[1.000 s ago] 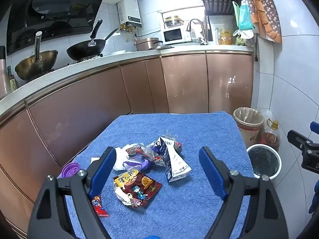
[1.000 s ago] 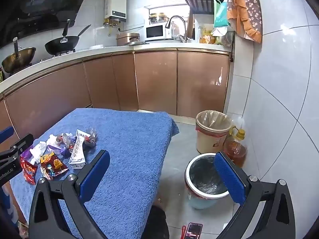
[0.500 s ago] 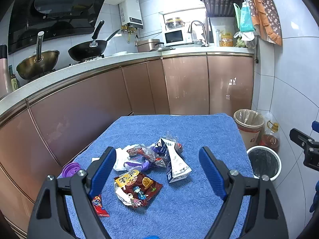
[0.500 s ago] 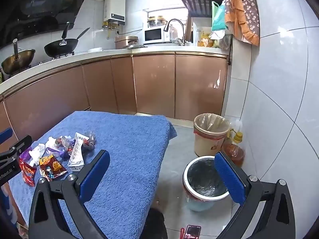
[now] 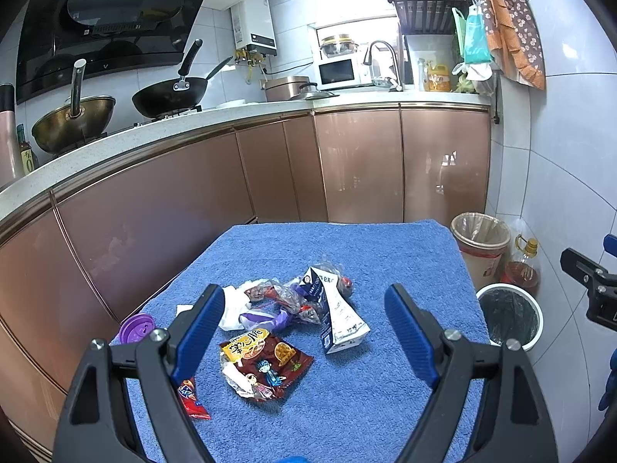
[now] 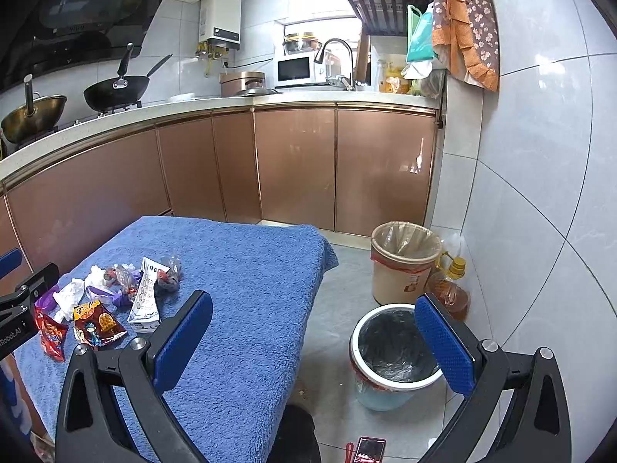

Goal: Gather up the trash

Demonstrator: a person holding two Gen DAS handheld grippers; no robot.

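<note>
Left gripper (image 5: 304,320) open, snack wrapper (image 5: 266,366) below

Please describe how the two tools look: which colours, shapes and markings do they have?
The left tool and the right tool look alike: a black frame with triangular cut-outs, silver round bolts at the joints, and two long fingers faced with blue textured pads. In the right wrist view, the left tool's black body shows white lettering that reads partly "Robot.AI". No cables or sleeves are visible.
</note>
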